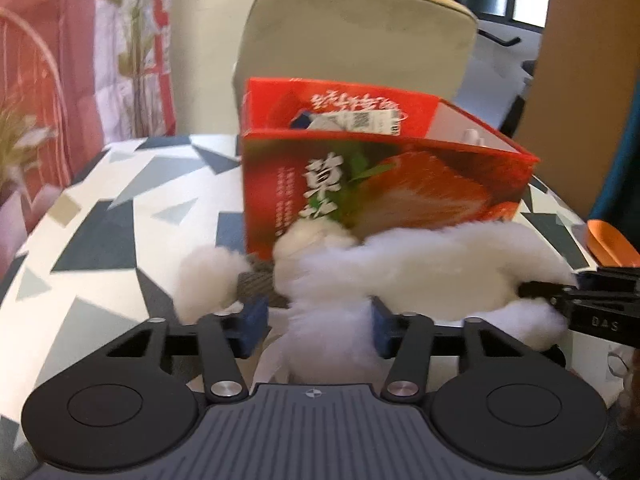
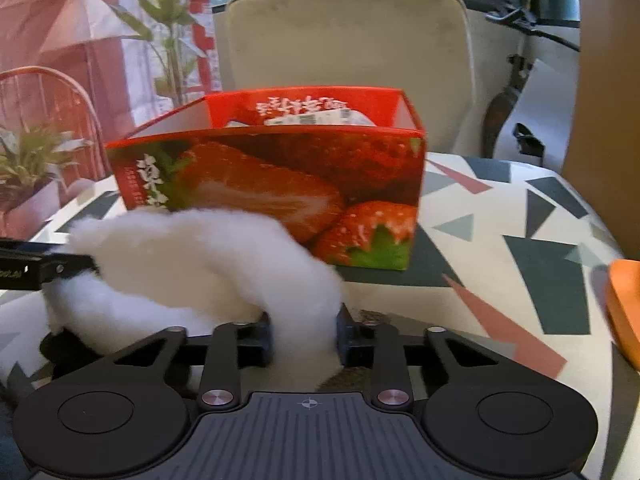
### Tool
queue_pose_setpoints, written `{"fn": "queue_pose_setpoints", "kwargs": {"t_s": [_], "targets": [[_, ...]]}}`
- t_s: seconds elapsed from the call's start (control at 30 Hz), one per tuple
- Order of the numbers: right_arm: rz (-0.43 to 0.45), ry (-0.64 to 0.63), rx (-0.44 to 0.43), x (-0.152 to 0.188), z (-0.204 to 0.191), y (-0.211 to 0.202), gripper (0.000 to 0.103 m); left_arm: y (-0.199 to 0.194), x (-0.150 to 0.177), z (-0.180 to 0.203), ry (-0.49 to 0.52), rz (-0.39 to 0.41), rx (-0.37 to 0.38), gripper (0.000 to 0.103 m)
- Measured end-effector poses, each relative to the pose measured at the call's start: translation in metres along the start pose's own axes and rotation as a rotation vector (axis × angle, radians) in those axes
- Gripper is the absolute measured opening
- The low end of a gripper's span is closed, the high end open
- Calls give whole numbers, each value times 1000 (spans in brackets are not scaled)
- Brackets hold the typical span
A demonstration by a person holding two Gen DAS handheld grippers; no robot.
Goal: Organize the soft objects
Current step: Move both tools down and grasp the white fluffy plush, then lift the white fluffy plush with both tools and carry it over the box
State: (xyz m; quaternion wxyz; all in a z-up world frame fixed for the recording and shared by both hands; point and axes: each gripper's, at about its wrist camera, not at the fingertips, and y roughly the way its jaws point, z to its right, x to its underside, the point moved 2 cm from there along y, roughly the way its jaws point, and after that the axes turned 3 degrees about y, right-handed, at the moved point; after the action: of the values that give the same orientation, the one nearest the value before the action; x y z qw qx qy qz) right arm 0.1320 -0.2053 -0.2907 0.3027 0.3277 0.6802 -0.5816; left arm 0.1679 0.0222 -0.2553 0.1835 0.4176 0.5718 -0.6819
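Observation:
A white fluffy plush toy (image 1: pixel 420 264) lies on the patterned tablecloth (image 1: pixel 120 208), right against the front of an open red strawberry box (image 1: pixel 380 188). My left gripper (image 1: pixel 318 320) straddles the toy's body. Its right pad touches the fur, and a narrow gap shows at its left pad beside a grey knitted bit (image 1: pixel 260 280). In the right wrist view the same toy (image 2: pixel 200 252) arches in front of the box (image 2: pixel 280 184). My right gripper (image 2: pixel 305 332) is shut on the toy's near end, with fur filling the space between the pads. Each gripper's black finger shows at the other view's edge.
Inside the box lie white packets (image 1: pixel 360 120). A beige chair (image 2: pixel 344 40) stands behind the table. An orange object (image 2: pixel 624 304) sits at the table's right edge. A potted plant (image 2: pixel 28 160) and a red wire chair (image 2: pixel 52 92) stand at the left.

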Motion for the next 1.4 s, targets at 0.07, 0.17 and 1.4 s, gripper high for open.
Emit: {"fn": "queue_pose_setpoints", "kwargs": {"t_s": [0.07,0.17,1.4], "targets": [[3,0,-7,0,0,0,22,2,0,3,13,-9,2,54],[1,24,-21,0,3,1,21,9,3,1,-13,-41,23,55],[323,-2,-239,-155,-25,-53,12,-74,-125,-34,-5,375,47,16]]}}
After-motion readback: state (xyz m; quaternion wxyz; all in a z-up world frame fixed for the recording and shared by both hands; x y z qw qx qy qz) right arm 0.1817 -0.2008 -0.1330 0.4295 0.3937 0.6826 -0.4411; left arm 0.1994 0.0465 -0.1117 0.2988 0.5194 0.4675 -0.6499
